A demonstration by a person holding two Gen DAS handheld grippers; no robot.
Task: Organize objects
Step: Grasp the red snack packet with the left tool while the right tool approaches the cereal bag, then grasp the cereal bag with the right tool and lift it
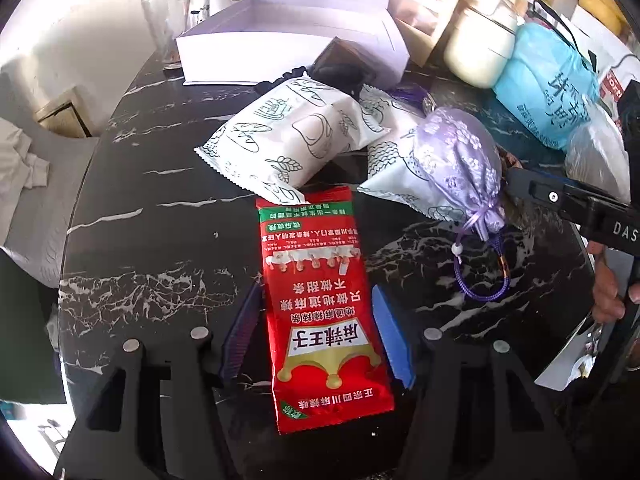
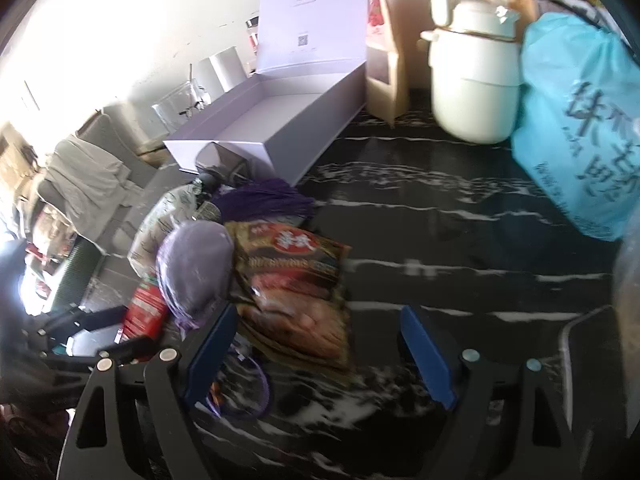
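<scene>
Glossy red sachet (image 1: 326, 316) — flat between left gripper (image 1: 318, 332) pads, gapped

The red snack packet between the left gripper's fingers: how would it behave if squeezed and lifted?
The red snack packet looks thin and flat, so probably light and floppy. Its glossy film may slip between the blue pads. Lying flat on the marble table, it won't roll.

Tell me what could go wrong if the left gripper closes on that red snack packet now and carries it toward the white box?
1. The left gripper straddles the red packet, whose far end lies under the white bread wrapper; lifting may drag that wrapper.
2. The flat, slick packet could slip or crumple between the blue pads.
3. The purple sachet, its cord and the right gripper sit close by; the cord might snag.
</scene>
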